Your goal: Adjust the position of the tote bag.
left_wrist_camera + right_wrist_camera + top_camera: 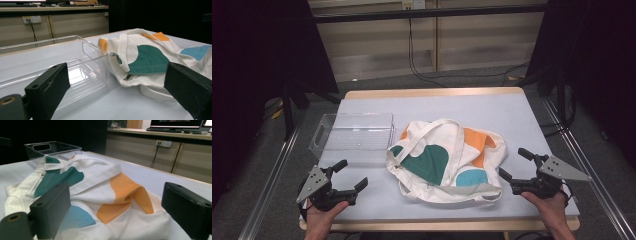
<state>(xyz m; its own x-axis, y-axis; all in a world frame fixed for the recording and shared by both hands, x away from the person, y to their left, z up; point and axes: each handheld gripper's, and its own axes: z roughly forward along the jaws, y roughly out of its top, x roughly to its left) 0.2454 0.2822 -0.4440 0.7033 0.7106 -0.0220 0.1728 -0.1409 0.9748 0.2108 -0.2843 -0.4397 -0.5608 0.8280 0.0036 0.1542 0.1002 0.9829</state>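
The left gripper [351, 176] rests low on the counter [512, 115] with its fingers [47, 86] spread wide and nothing between them — released. Just ahead of them stands a clear bin [354, 137], its near wall close to the left finger in the left gripper view; the bin's corner lies in the gap between the fingers. To the right of that, beyond the right finger, lies the bag [447, 160].

The right gripper [516, 164] also sits low near the counter's front edge, fingers [51, 208] wide apart and gripping nothing. The bag [110, 202] lies right in front of them and reaches into the gap, though the pads do not press on it. It is a white cloth tote with green, orange and blue patches, crumpled and flat on the counter, its straps loose over the top. Past the bag, farther from the right fingers, the bin [53, 148] shows with a handle cut-out in its wall — touching or just beside the bag's far edge.
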